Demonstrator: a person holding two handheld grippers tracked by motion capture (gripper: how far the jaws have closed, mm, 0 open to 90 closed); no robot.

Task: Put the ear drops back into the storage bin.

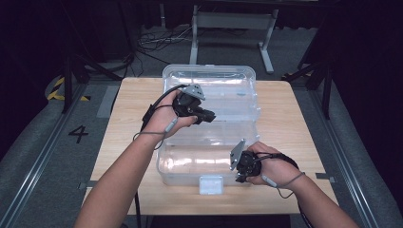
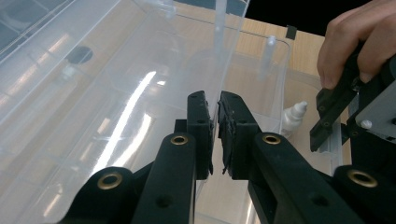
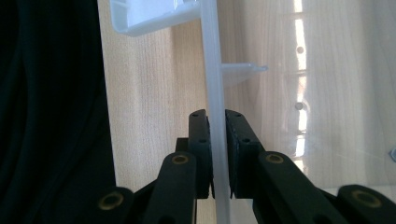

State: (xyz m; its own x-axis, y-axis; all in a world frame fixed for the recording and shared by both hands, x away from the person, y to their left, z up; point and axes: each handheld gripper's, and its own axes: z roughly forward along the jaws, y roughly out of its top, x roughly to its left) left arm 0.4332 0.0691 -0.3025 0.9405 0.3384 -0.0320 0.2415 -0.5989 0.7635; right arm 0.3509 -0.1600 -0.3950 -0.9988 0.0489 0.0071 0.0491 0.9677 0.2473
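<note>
You are working on a clear plastic storage box (image 1: 209, 156) that is sitting in the middle of the light wooden table (image 1: 285, 118), its long side running away from you. The box is see-through all over, so the wood grain is showing through its floor and walls, and ceiling light is streaking across the plastic. Its clear lid (image 1: 223, 90) is standing raised over the far half. A white latch (image 1: 211, 184) is sitting on the near rim.

Your left gripper (image 2: 214, 135) is reaching over the middle of the box, and its jaws are pinching a thin clear edge of the lid, with only a slim gap between the pads. Your right gripper (image 3: 217, 149) is at the near right corner of the box, jaws clamping the upright milky-white rim of the wall from both sides. In the left gripper view, a small white dropper bottle (image 2: 293, 116) is lying inside the box near your right hand (image 2: 359, 42).
</note>
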